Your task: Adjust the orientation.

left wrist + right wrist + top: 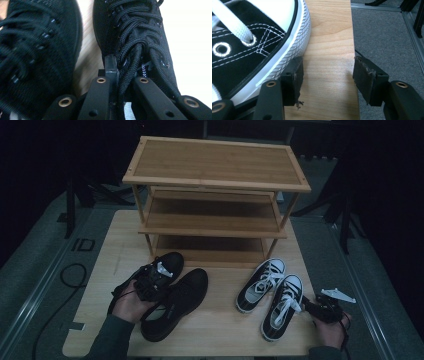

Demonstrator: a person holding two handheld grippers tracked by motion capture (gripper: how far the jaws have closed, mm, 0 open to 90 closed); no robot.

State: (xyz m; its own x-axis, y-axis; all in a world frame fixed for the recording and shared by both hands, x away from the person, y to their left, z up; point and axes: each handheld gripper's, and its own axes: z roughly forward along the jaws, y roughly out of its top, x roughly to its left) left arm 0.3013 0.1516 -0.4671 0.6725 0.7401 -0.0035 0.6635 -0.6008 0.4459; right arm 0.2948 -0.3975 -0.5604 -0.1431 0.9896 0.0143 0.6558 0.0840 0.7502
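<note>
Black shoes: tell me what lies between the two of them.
Bare wood of the table, a narrow strip between the left black shoe and the right black shoe in the left gripper view.

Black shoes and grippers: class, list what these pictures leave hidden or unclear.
- High view: the left gripper and hand cover much of one black shoe.
- Left gripper view: jaws closed on black laces; the bright right side washes out the background.
- Right gripper view: the black-and-white sneaker is cut off by the left edge.

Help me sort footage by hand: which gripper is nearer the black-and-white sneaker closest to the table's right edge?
Right. The right gripper sits open beside that sneaker, one jaw against its white sole. The left gripper is across the table, shut on a black shoe's laces.
</note>
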